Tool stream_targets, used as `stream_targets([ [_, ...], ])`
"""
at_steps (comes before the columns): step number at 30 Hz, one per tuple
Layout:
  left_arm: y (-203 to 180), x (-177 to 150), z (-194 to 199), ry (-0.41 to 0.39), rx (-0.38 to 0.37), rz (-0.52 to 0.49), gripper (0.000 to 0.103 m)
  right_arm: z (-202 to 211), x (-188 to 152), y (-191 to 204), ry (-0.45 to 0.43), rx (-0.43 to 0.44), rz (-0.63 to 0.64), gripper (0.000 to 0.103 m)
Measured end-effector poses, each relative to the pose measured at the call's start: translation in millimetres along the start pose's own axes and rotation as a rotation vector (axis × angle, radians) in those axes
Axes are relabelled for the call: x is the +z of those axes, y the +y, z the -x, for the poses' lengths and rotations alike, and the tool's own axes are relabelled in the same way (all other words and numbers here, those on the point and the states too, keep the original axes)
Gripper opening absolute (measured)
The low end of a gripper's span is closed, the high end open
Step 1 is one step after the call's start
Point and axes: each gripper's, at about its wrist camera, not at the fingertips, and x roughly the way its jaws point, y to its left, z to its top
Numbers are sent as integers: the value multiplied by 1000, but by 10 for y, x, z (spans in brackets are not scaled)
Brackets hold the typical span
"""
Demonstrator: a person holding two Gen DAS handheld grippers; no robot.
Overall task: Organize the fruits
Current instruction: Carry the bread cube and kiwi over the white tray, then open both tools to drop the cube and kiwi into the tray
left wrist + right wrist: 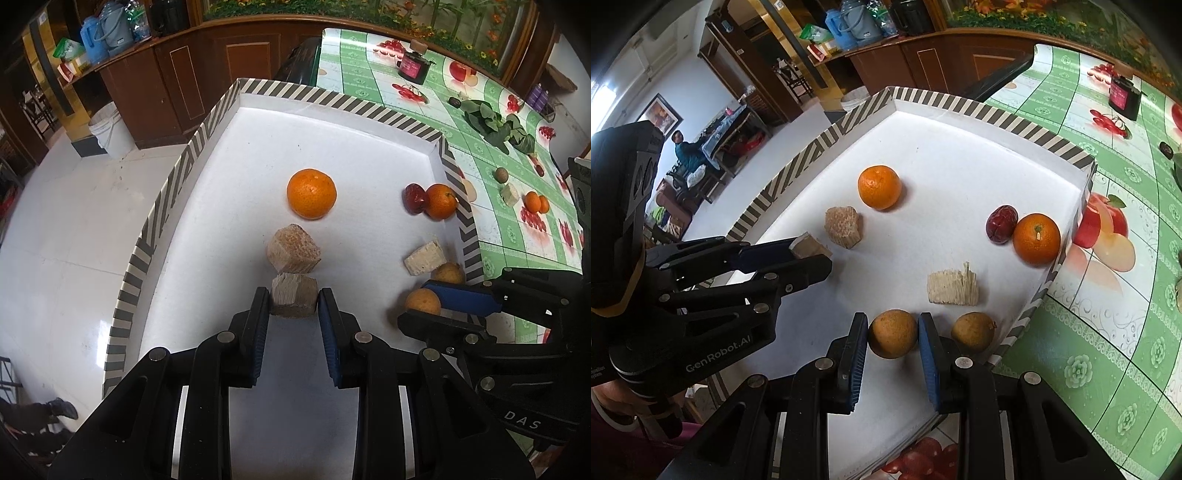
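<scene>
A white tray (332, 147) with a striped rim holds the items. My left gripper (293, 301) is shut on a tan wafer block (294, 300), low over the tray floor, just behind a second brown wafer block (293, 249). My right gripper (893, 334) is shut on a small brownish round fruit (893, 334); a like fruit (973, 331) lies just right of it. In the tray also lie an orange (311, 198), a second orange (441, 201) touching a red date (414, 197), and a pale wafer piece (424, 257).
The tray sits at the corner of a table with a green fruit-print cloth (406, 88). On the cloth are two small oranges (536, 202), a pale block (509, 194), a round brown fruit (501, 174), leafy greens (495, 123) and a dark jar (413, 64). White floor lies left.
</scene>
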Motion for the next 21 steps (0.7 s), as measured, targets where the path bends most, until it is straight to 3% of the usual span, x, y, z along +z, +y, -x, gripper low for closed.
stream_targets([
  [9,59,15,-56,14,-28,47,26,-78,1,128,9,-44,69,27],
  [12,74,26,-50,18,-24,54,34,-43,-1,115,3,-18,51,29],
  [14,94,22,-37,14,-25,62,47,-11,0,107,1,-6,41,30],
  [21,154,26,62,-1,-14,89,47,287,-25,26,-54,3,30,29],
])
